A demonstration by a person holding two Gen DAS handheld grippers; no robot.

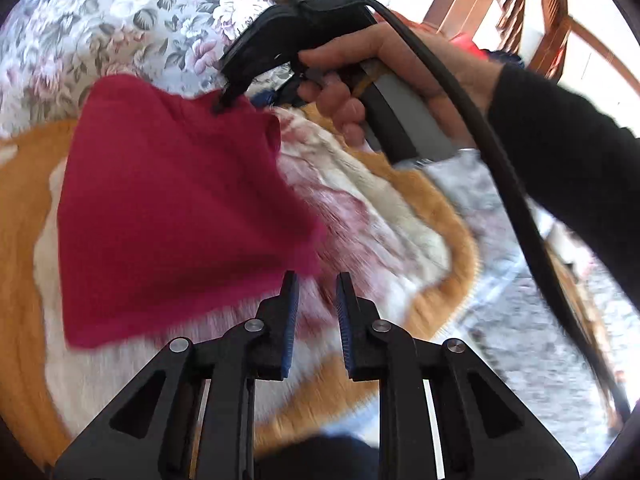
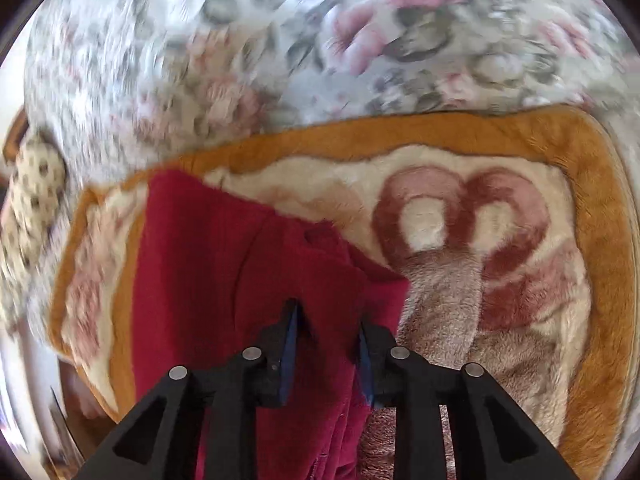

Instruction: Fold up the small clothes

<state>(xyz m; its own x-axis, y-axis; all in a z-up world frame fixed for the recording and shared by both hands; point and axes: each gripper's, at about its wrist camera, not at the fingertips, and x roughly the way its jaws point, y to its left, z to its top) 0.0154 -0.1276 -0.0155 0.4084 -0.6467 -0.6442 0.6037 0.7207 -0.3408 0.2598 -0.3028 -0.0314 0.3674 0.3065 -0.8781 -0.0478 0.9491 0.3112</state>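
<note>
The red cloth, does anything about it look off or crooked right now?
Yes. The red cloth hangs bunched from one corner pinched by the right gripper, skewed over the blanket. The left gripper is open, holding nothing.

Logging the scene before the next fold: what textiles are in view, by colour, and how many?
Red garment: 1
Orange-bordered cream blanket: 1
Floral grey-pink cover: 1
Spotted cream item: 1
Total: 4

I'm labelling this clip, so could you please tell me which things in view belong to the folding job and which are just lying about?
In the job:
- red cloth
- right tool, gripping the cloth's corner
- left tool, open, empty

Lying about:
- plush blanket underneath
- floral bedspread
- wooden chair
- spotted fabric
</note>
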